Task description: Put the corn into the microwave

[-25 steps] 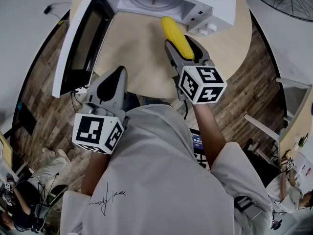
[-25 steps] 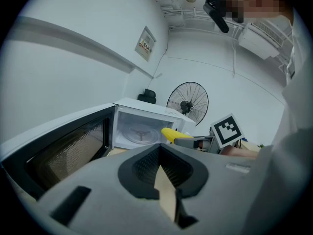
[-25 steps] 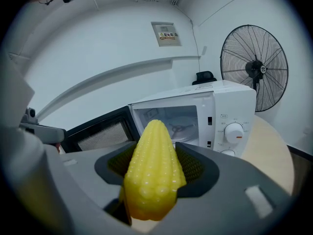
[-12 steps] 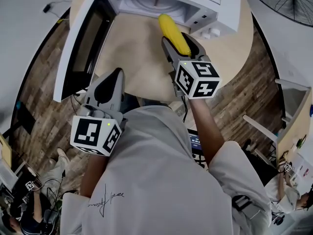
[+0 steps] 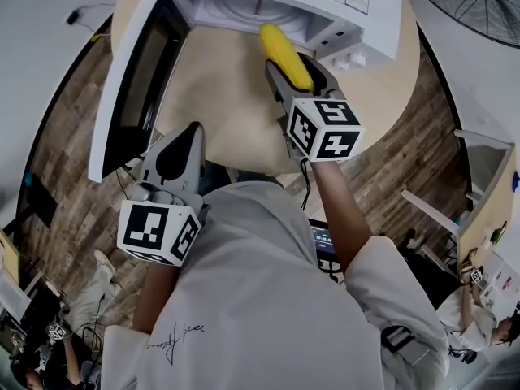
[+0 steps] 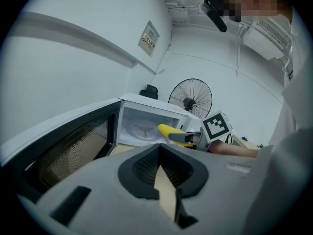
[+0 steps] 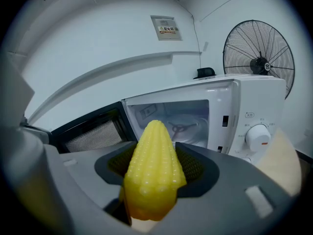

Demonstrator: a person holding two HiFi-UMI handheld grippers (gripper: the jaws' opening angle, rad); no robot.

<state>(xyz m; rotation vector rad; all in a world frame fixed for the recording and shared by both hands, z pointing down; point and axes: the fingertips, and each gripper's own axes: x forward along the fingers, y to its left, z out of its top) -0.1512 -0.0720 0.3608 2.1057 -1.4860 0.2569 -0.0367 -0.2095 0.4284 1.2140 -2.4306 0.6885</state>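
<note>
Corn (image 5: 283, 51) clamped lengthwise in right gripper (image 5: 294, 71), tip toward microwave (image 5: 357, 15) (door (image 5: 134, 71) open), left gripper (image 5: 180, 149) closed, empty

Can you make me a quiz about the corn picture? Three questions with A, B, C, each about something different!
1. Where is the corn?
A) in the left tongs
B) in the right tongs
C) on a plate

2. What colour is the outside of the microwave?
A) white
B) black
C) red

3. How is the microwave door?
A) shut
B) swung open
C) missing

Answers:
1 B: the right tongs clamp the yellow cob, and the left tongs hold nothing.
2 A: its casing is white all over.
3 B: the door stands wide out to the side, so the inside shows.
</note>
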